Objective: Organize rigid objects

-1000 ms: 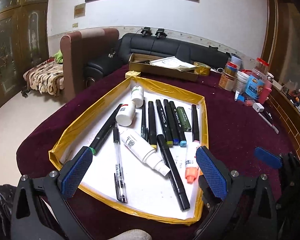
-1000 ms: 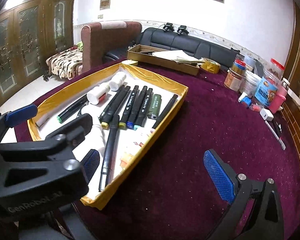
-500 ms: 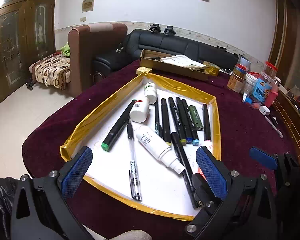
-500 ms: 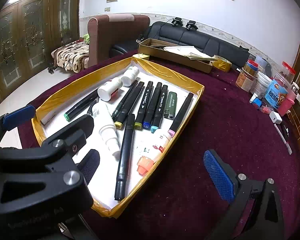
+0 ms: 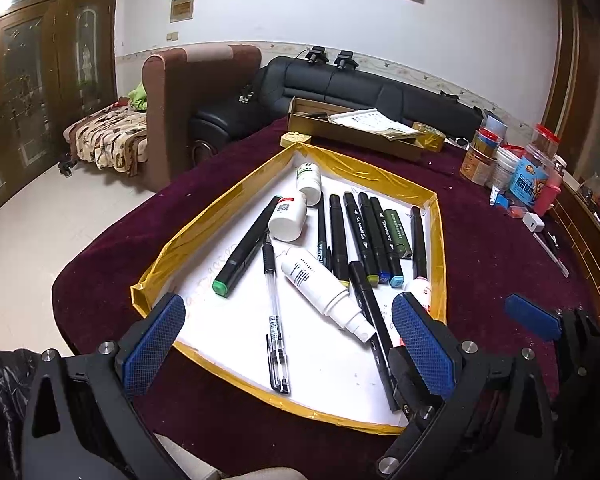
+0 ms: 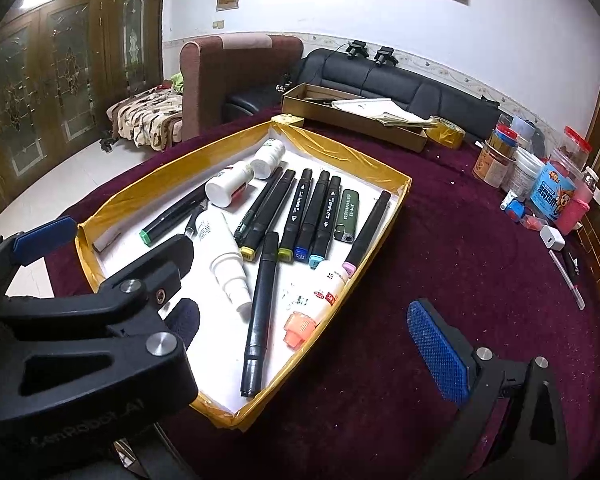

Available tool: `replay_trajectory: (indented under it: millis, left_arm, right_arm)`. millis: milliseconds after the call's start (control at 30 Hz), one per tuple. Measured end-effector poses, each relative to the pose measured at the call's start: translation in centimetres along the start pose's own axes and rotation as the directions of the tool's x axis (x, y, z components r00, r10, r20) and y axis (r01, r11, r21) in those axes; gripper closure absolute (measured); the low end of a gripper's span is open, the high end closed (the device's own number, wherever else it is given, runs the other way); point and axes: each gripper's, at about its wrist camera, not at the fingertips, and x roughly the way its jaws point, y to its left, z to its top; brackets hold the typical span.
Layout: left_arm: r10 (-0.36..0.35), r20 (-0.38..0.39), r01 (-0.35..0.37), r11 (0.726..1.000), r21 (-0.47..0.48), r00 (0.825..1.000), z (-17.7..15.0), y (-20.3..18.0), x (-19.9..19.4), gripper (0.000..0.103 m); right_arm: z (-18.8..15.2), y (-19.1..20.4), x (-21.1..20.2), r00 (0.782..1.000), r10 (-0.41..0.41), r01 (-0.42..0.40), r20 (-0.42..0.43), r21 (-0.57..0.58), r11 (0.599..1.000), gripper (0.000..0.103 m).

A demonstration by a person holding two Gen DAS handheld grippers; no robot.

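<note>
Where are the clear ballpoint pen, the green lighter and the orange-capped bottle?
clear ballpoint pen [image 5: 274, 312], left wrist view, mid barrel.
green lighter [image 6: 349, 214], right wrist view, middle of its body.
orange-capped bottle [image 6: 299, 327], right wrist view, its orange cap.

The black gripper [image 6: 80, 364] body in the right view has raised letters that read "GenRobot.AI", seen upside down. The markers [image 6: 298, 210] have white writing along their sides, too small to read. The white bottle [image 5: 314, 286] and the blue jar [image 6: 552, 192] have labels, but their words are too blurry to make out.
</note>
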Motion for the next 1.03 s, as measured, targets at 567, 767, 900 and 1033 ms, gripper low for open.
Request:
replay_trajectory:
  millis: [567, 767, 900, 1033]
  left_arm:
    - [0.035, 0.008, -0.035, 0.998, 0.060, 0.999, -0.2, -2.8, -1.4, 0.000]
    - [0.060, 0.008, -0.061, 0.995, 0.076, 0.998, -0.2, -3.7, -1.6, 0.000]
    - [0.068, 0.010, -0.069, 0.994, 0.084, 0.998, -0.2, -4.2, -1.8, 0.000]
    - [0.075, 0.014, -0.076, 0.993, 0.095, 0.997, -0.3, -4.9, -2.1, 0.000]
  right_arm:
    - [-0.9, -2.7, -1.3, 0.999, 0.019, -0.020, 0.030, 0.055, 0.998, 0.001]
    - [-1.2, -3.7, -1.7, 0.999, 0.028, -0.031, 0.038, 0.078, 0.996, 0.001]
    - [-1.5, -4.4, -1.9, 0.999, 0.034, -0.037, 0.043, 0.087, 0.995, 0.001]
    - [-1.7, -5.4, -2.2, 0.998, 0.039, -0.044, 0.052, 0.104, 0.994, 0.001]
